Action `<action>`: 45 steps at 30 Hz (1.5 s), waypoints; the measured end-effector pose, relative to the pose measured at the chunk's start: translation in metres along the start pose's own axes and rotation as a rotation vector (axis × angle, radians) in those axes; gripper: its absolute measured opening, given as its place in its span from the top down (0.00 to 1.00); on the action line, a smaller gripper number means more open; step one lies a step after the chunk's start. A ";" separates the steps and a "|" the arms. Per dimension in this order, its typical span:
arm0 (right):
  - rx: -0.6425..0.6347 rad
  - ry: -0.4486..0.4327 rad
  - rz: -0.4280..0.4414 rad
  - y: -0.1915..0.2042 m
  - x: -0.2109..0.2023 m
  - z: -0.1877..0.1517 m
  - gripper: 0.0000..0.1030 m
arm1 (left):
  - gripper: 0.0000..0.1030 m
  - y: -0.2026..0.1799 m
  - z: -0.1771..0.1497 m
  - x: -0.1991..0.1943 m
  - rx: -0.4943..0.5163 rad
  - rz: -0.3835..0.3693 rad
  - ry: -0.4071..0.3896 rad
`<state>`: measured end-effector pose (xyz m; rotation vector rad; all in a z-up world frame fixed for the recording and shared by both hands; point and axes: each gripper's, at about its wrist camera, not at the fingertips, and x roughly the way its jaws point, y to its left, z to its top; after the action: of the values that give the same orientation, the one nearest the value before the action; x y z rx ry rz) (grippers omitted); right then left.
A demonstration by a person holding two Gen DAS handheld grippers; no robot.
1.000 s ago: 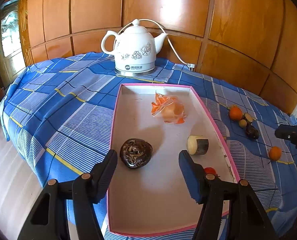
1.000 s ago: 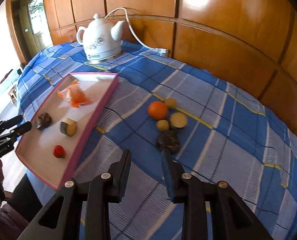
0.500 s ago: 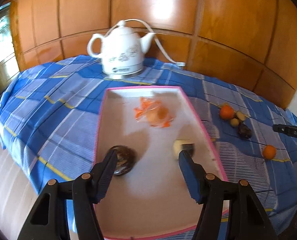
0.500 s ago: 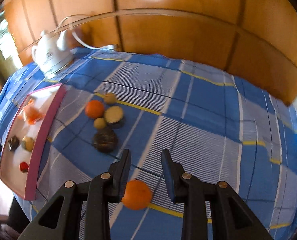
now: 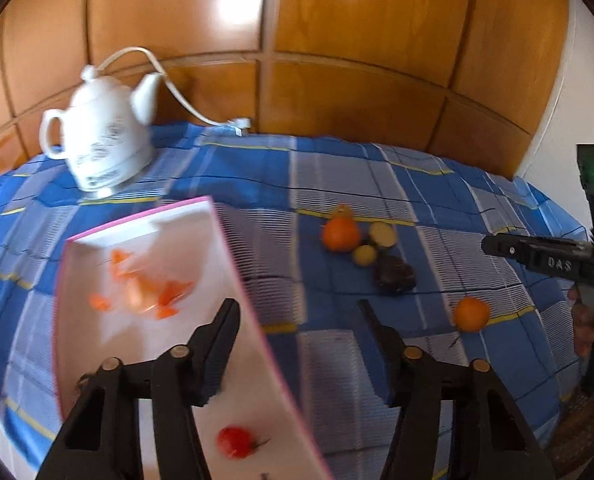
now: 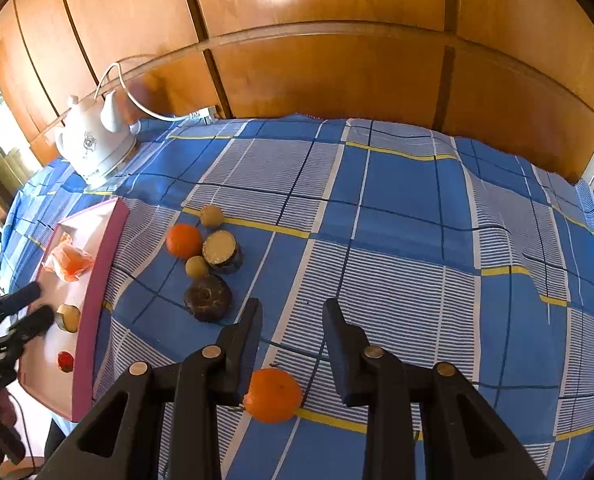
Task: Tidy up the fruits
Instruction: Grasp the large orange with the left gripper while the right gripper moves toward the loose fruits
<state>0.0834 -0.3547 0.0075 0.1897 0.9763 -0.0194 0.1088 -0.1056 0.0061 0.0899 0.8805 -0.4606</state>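
Fingers of the right gripper (image 6: 293, 320) gape wide above an orange (image 6: 273, 395) on the blue cloth (image 6: 417, 240), not gripping it. Its body reads "DAS" (seen from the left). The left gripper (image 5: 297, 328), equally wide and holding nothing, hangs over the pink-edged tray (image 5: 233, 240).

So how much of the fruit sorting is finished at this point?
Partly done. The pink tray already holds a bagged orange piece, a cut piece and a small red fruit. In hand: the open right gripper straddles a lone orange, not yet gripped. Left: a cluster of five pieces on the cloth.
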 end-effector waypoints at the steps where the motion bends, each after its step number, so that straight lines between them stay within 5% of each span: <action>1: 0.004 0.005 0.005 0.000 0.000 0.000 0.70 | 0.45 -0.004 0.006 0.009 -0.004 -0.018 0.019; 14: -0.001 0.018 0.015 0.004 0.000 0.001 0.69 | 0.58 -0.017 0.060 0.100 -0.140 -0.132 0.139; 24: 0.058 0.014 0.030 -0.007 0.000 0.005 0.69 | 0.55 -0.018 0.068 0.159 -0.187 -0.092 0.216; 25: 0.057 0.015 0.028 -0.008 0.000 0.005 0.69 | 0.61 -0.020 0.067 0.159 -0.174 -0.074 0.196; 32: 0.081 0.028 0.026 -0.013 0.003 0.006 0.69 | 0.62 -0.017 0.052 0.136 -0.162 -0.077 0.155; 45: 0.119 0.078 0.015 -0.021 0.014 0.000 0.69 | 0.61 -0.064 -0.026 0.049 0.093 -0.118 0.063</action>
<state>0.0891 -0.3741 -0.0069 0.3086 1.0519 -0.0566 0.0899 -0.1735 -0.0402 0.1384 0.9290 -0.6116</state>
